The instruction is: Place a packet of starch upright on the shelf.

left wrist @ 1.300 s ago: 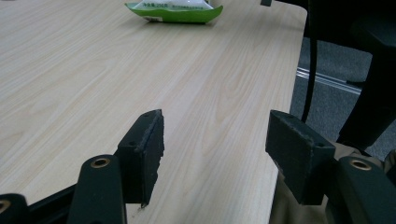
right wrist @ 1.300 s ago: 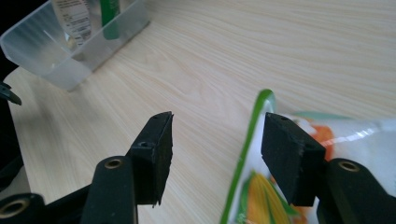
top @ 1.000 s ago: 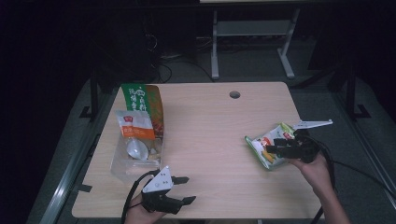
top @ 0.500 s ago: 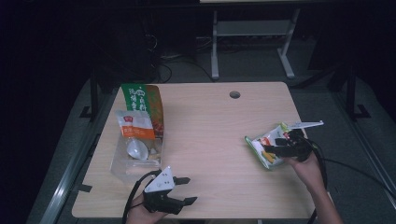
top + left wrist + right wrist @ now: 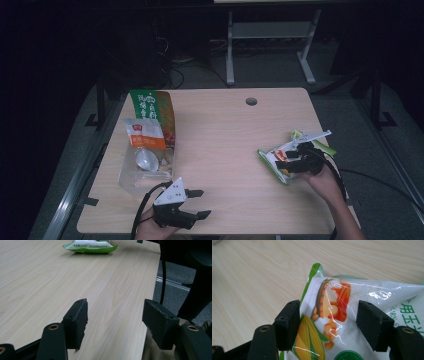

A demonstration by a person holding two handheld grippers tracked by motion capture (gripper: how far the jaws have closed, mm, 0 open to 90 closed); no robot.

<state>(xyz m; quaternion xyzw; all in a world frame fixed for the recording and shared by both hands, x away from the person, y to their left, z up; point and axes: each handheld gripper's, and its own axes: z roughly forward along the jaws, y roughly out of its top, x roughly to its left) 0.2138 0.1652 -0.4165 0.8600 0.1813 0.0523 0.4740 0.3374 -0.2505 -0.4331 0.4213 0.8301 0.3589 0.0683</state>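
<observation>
While the right tool (image 5: 286, 159) hangs over the corn packet (image 5: 272, 159) near the counter's right edge, its jaws stand apart with the packet's printed face showing between them — they have just been closing a little, though the right gripper view shows no pad pressing on the film. The packet (image 5: 342, 322) lies flat on the counter (image 5: 225, 135), white with a green border, a picture of corn cobs and an orange patch on it, its glossy wrap catching the light. In the left gripper view the same packet (image 5: 90, 247) lies well off across the bare wood.

The left tool (image 5: 197, 204) sits at the counter's near edge, toward the left, held in a hand (image 5: 150, 231) — its jaws wide apart with nothing but wood grain between them. Along the left edge lies a cluster of bags: a green-and-brown bag (image 5: 152, 107) farthest back, an orange-and-white pouch (image 5: 144, 134) partly over it, and a clear bag (image 5: 145, 167) nearest. A round hole (image 5: 251, 101) sits by the far edge.
</observation>
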